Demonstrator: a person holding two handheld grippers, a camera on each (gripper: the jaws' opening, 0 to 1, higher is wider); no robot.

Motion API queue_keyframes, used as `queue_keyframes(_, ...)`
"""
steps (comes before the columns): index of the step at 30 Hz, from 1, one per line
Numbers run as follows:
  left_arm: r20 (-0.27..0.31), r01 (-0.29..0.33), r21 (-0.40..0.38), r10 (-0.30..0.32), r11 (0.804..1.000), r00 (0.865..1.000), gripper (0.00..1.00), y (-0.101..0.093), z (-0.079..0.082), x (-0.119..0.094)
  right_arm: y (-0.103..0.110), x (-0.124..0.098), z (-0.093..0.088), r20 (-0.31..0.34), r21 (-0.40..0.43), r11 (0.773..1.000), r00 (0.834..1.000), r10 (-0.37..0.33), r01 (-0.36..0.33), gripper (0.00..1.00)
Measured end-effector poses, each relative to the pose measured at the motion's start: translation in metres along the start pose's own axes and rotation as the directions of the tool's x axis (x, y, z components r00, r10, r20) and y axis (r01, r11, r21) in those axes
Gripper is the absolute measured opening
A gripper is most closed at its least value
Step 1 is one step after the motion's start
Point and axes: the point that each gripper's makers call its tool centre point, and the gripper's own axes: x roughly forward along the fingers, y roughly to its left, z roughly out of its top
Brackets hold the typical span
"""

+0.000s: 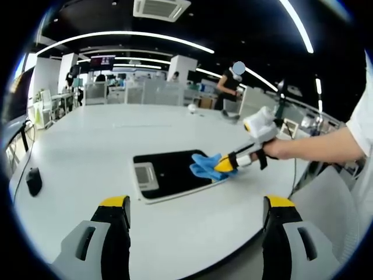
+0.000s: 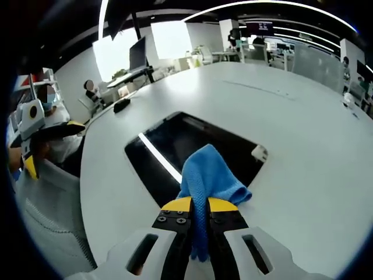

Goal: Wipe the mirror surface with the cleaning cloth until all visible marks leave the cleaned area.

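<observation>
Blue cloth (image 2: 208, 175) is clamped between the jaws of my right gripper (image 2: 199, 205), and its free end lies on the mirror (image 2: 175, 143). In the left gripper view I see this cloth at the right edge of the mirror, which lies flat on the white table (image 1: 87, 134). My left gripper (image 1: 195, 219) hangs apart from it, jaws wide and holding nothing. I judge the wiping is in progress, not finished: the cloth covers one corner and most of the dark glass is still to pass over. I cannot tell whether marks remain; I make out reflections of the ceiling lights.
</observation>
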Motion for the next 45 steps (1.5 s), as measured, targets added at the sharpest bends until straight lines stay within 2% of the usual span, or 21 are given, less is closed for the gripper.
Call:
queue_keyframes(19,-0.006,0.001,-0.007,-0.001,1.000,1.000,0.94,0.001,0.000,0.001,-0.011,0.006,0.008,0.010,0.005,1.000,1.000,-0.005,0.005,0.03)
queue_keyframes(37,-0.003,0.002,-0.023,-0.002,1.000,1.000,0.95,0.001,0.001,0.001,-0.007,0.007,0.017,0.018,0.015,1.000,1.000,-0.013,0.013,0.03)
queue_keyframes(42,-0.009,0.002,-0.020,-0.002,1.000,1.000,0.94,0.001,0.000,0.001,-0.021,0.014,0.020,0.019,0.016,1.000,1.000,-0.014,0.014,0.03)
queue_keyframes(45,-0.014,0.003,-0.014,-0.003,1.000,1.000,0.95,0.001,-0.001,0.001,-0.021,0.014,0.021,0.019,0.017,1.000,1.000,-0.015,0.015,0.03)
